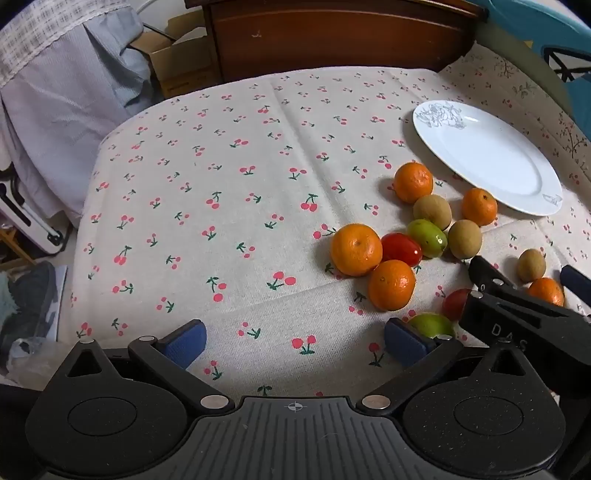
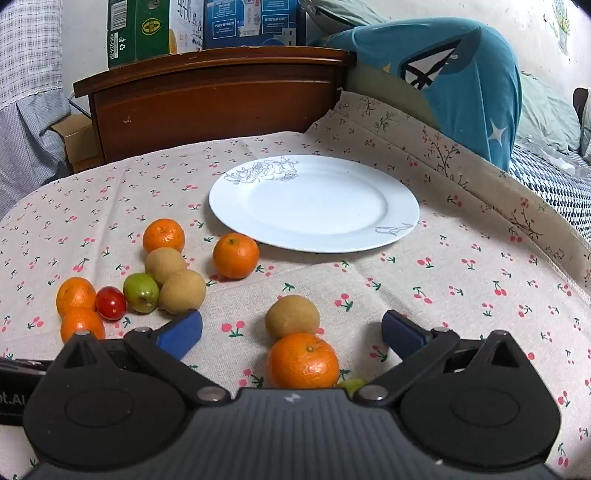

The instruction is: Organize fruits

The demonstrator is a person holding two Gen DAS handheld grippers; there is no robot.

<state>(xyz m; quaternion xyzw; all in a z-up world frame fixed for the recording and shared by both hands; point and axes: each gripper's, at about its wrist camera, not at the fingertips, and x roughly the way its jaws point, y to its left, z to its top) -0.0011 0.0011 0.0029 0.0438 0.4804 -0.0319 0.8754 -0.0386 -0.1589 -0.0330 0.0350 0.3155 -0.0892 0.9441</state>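
A white plate (image 2: pixel 314 203) lies on the cherry-print cloth, also in the left wrist view (image 1: pixel 487 155). Several mandarins, brown longans, green jujubes and cherry tomatoes lie in front of it. My right gripper (image 2: pixel 291 332) is open; a mandarin (image 2: pixel 303 360) and a longan (image 2: pixel 291 315) lie between its fingers, untouched. My left gripper (image 1: pixel 295 341) is open and empty over bare cloth, left of the fruit cluster, with a mandarin (image 1: pixel 391 284) and a green jujube (image 1: pixel 432 325) near its right finger. The right gripper's body (image 1: pixel 524 314) shows at the right of the left wrist view.
A wooden headboard (image 2: pixel 214 107) stands behind the table. A teal pillow (image 2: pixel 461 81) and bedding lie at the right. Cardboard boxes (image 2: pixel 207 26) sit on the headboard. The table's left edge (image 1: pixel 85 206) drops to a cluttered floor.
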